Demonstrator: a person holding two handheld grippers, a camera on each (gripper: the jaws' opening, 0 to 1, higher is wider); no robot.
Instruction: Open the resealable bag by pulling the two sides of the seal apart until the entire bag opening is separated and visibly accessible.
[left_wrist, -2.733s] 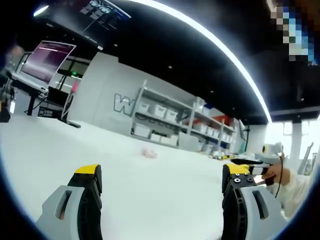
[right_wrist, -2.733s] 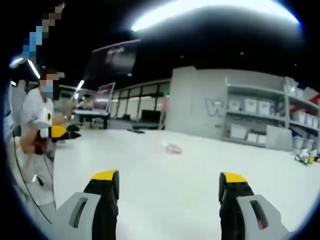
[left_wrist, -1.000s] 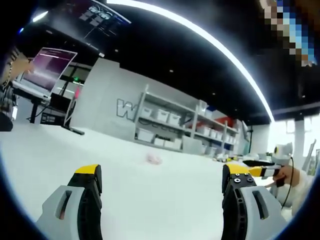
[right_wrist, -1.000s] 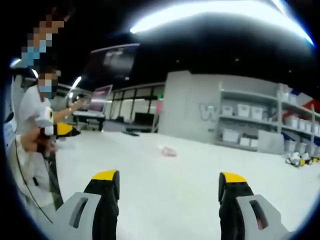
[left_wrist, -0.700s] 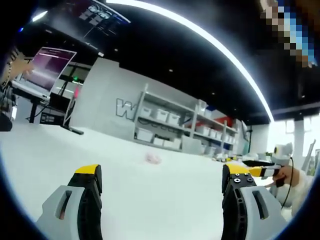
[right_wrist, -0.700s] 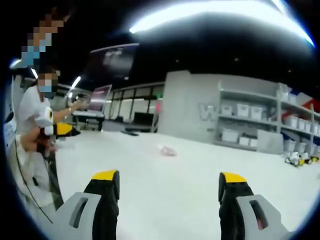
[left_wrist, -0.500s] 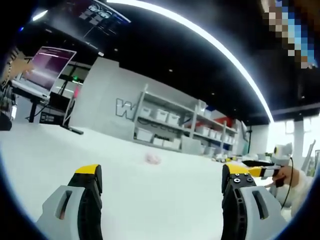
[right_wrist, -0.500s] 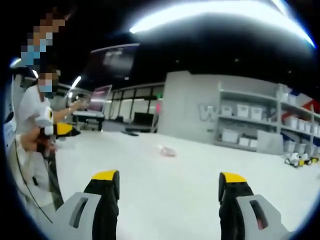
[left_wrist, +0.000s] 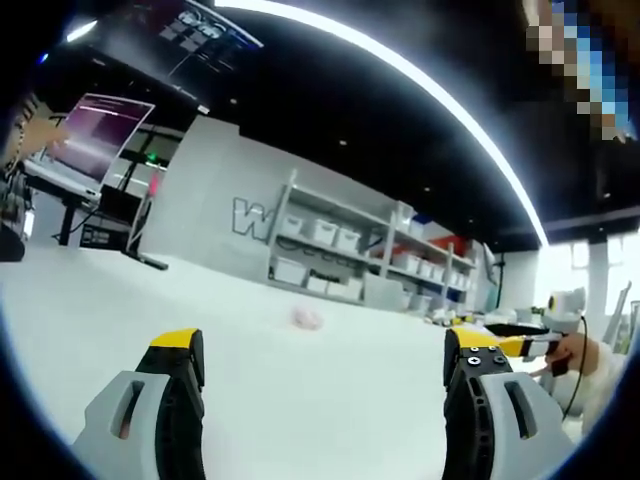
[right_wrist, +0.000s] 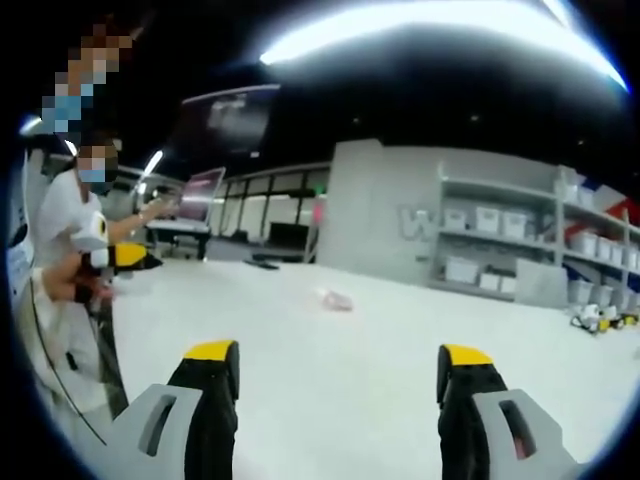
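- The left gripper (left_wrist: 325, 355) has its two yellow-tipped jaws spread wide apart, with nothing between them; only the white table (left_wrist: 300, 400) shows in the gap.
- The right gripper (right_wrist: 340, 365) likewise stands wide open and holds nothing, its jaws rising over the same white table (right_wrist: 330, 400).
- The bag (left_wrist: 306, 318) lies flat on the table, well ahead of the left gripper and apart from both jaws; it looks like a small, pale pinkish, see-through pouch.
- In the right gripper view the bag (right_wrist: 335, 299) sits far out on the table, a little left of the midline between the jaws, untouched.
- The bag is too small and blurred to tell whether its seal is shut or parted.
- In the left gripper view the other gripper (left_wrist: 505, 340) comes in from the right edge, held by a hand (left_wrist: 572, 350).
- In the right gripper view a person in white (right_wrist: 60, 250) stands at the left edge, holding a yellow and black gripper (right_wrist: 125, 258).
- Behind the table stands a grey wall with shelves (left_wrist: 340, 245) carrying white boxes (left_wrist: 322, 232).
- A lit screen (left_wrist: 98, 130) stands at the far left in the left gripper view.
- A long ceiling light (right_wrist: 420, 25) runs overhead.
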